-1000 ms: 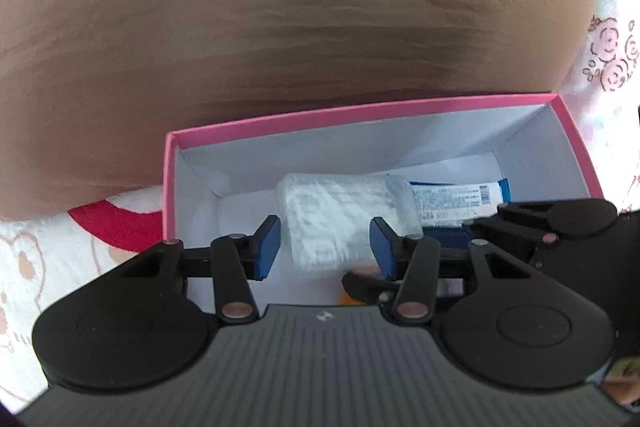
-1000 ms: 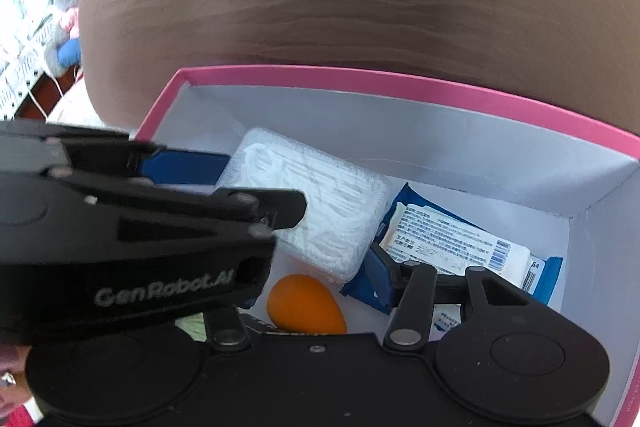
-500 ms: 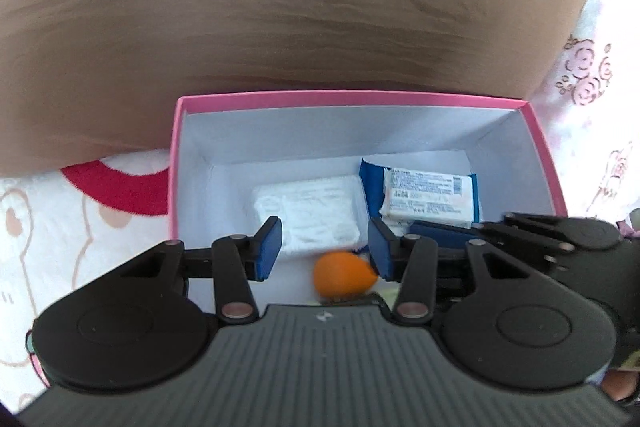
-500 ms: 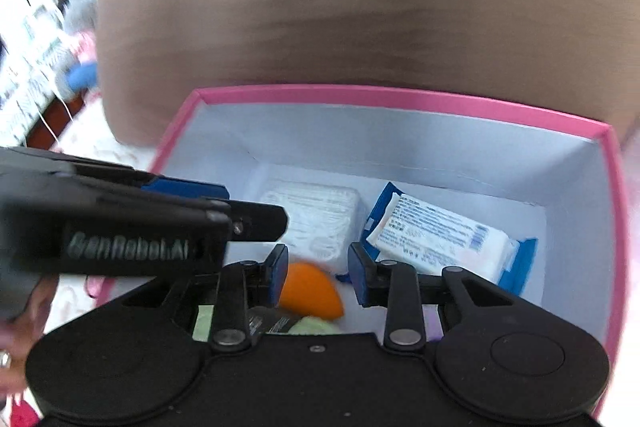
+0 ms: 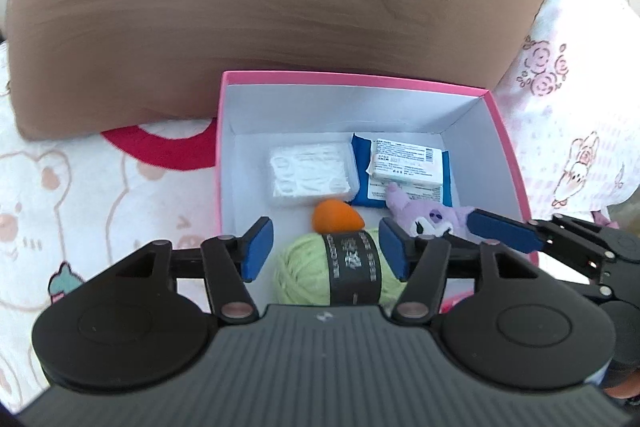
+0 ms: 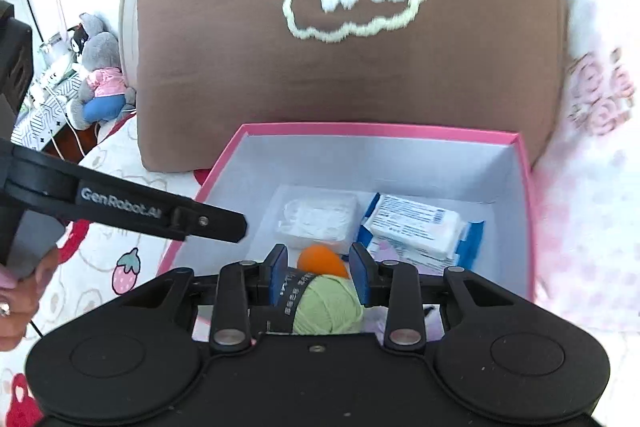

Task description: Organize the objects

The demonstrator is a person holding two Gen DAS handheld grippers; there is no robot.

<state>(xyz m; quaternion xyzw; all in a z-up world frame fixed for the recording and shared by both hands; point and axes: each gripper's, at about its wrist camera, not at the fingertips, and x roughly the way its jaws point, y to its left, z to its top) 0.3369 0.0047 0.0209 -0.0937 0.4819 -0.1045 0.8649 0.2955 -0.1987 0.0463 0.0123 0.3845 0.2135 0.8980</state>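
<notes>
yarn ball (image 5: pixel 316 273) half hidden, plush toy (image 5: pixel 434 219) partly covered

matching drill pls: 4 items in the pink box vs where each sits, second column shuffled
1. clear plastic case
2. blue wipes pack
3. orange egg-shaped sponge
4. purple plush toy

a. back right of the pink box
b. near right, below the wipes
c. back left
d. centre, just beyond the green yarn ball

Pairs: 1-c, 2-a, 3-d, 4-b
</notes>
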